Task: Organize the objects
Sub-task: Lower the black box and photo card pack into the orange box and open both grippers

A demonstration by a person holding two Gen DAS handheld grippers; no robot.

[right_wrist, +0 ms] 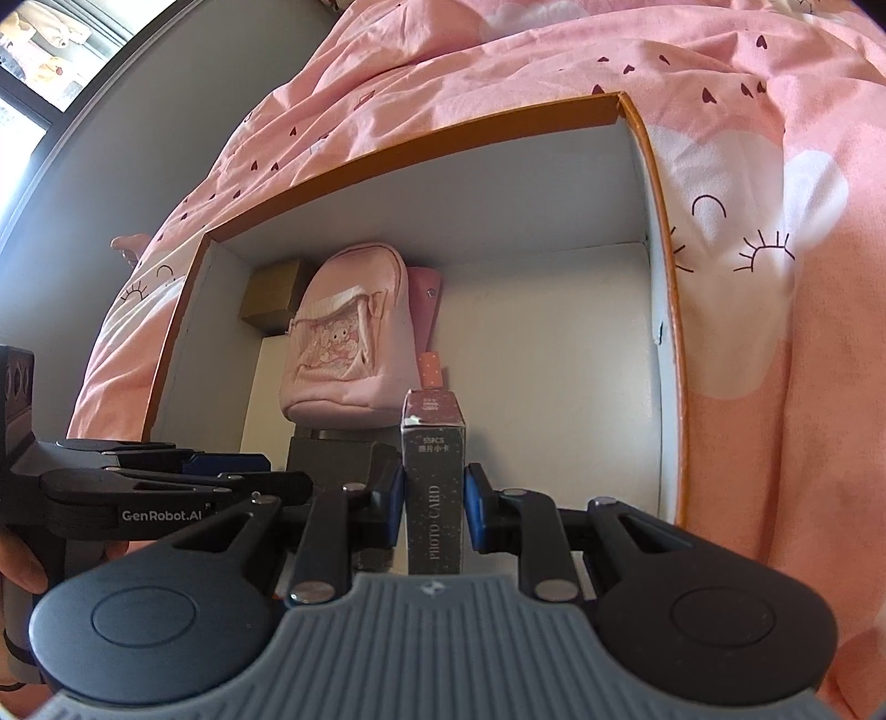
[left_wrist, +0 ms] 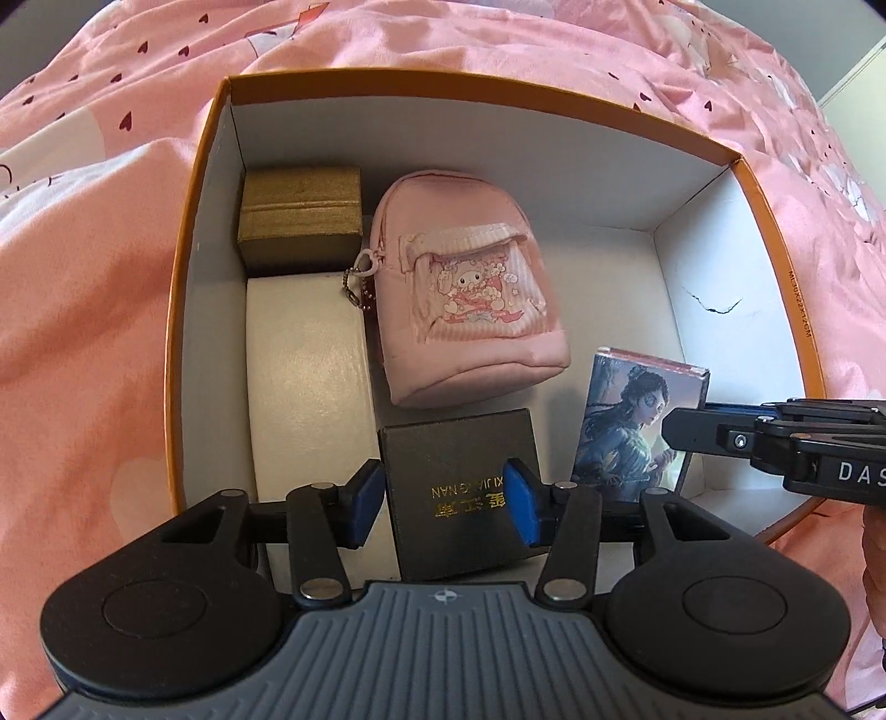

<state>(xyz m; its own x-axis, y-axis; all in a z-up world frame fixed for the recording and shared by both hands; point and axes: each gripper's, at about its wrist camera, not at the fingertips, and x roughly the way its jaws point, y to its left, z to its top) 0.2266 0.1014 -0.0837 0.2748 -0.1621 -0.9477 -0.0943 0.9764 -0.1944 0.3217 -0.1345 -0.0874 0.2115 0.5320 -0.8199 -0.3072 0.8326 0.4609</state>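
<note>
An orange-rimmed box (left_wrist: 769,221) with a white inside lies on pink bedding. In it lie a gold box (left_wrist: 302,213), a pink mini backpack (left_wrist: 470,288), a white box (left_wrist: 307,387) and a black box with gold lettering (left_wrist: 462,531). My left gripper (left_wrist: 446,501) points down over the black box. Its blue pads straddle the box with a thin gap on the left, so it is open. My right gripper (right_wrist: 433,509) is shut on an upright photo card box (right_wrist: 434,443), low at the big box's near right; its art face (left_wrist: 631,421) shows in the left wrist view.
Rumpled pink bedding (left_wrist: 99,277) with small hearts surrounds the orange-rimmed box (right_wrist: 443,138). A pink pouch (right_wrist: 426,296) and a dotted pink item (right_wrist: 432,370) sit behind the backpack (right_wrist: 354,343). The right half of the big box's floor (right_wrist: 554,343) is bare. A window (right_wrist: 33,50) is far left.
</note>
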